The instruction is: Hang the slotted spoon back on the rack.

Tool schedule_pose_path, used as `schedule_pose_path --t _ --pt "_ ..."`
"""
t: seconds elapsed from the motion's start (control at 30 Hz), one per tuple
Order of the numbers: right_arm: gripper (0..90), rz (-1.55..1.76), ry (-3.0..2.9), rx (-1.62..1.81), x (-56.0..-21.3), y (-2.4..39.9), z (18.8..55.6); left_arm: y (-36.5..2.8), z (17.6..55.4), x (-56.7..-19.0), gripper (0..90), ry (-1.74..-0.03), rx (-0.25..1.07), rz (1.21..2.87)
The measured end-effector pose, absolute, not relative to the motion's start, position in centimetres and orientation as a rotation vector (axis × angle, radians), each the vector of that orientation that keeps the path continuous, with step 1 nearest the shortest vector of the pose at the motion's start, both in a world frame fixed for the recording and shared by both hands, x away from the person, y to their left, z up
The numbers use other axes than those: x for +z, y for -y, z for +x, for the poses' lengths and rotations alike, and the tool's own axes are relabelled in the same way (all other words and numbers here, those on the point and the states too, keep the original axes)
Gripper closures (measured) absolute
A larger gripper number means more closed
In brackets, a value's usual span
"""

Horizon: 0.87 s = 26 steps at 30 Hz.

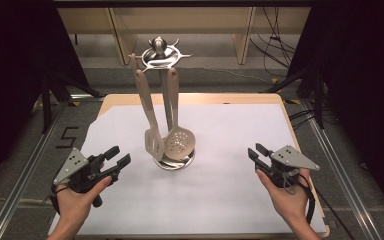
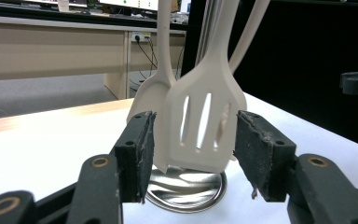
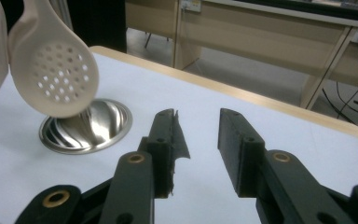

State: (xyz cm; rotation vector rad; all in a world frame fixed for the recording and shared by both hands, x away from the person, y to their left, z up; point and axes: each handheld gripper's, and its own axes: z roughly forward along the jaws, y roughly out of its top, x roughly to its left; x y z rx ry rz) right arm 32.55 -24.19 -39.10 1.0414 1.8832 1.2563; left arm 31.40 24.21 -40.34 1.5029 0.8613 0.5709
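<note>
- While hung from the steel utensil stand, slotted spatula and perforated skimmer dangle side by side over the round base, mid-table on the white sheet;
- Left gripper: jaws released, nothing grasped, aimed at the spatula blade, short of it, near the sheet's left edge;
- Right gripper: jaws parted, empty, low over the sheet, well apart from the stand, skimmer off to its side.
</note>
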Motion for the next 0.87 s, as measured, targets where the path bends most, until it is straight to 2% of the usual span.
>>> schedule_pose_path --t 0.47,0.87 --pt "63.2 1.116 -1.885 1.221 -41.5 25.4 33.3 -24.3 31.6 -42.0 46.4 -0.900 0.597 1.501" --pt "62.5 1.153 -1.886 1.215 -42.1 26.1 33.3 -24.0 31.5 -43.2 45.9 -0.907 0.601 1.544"
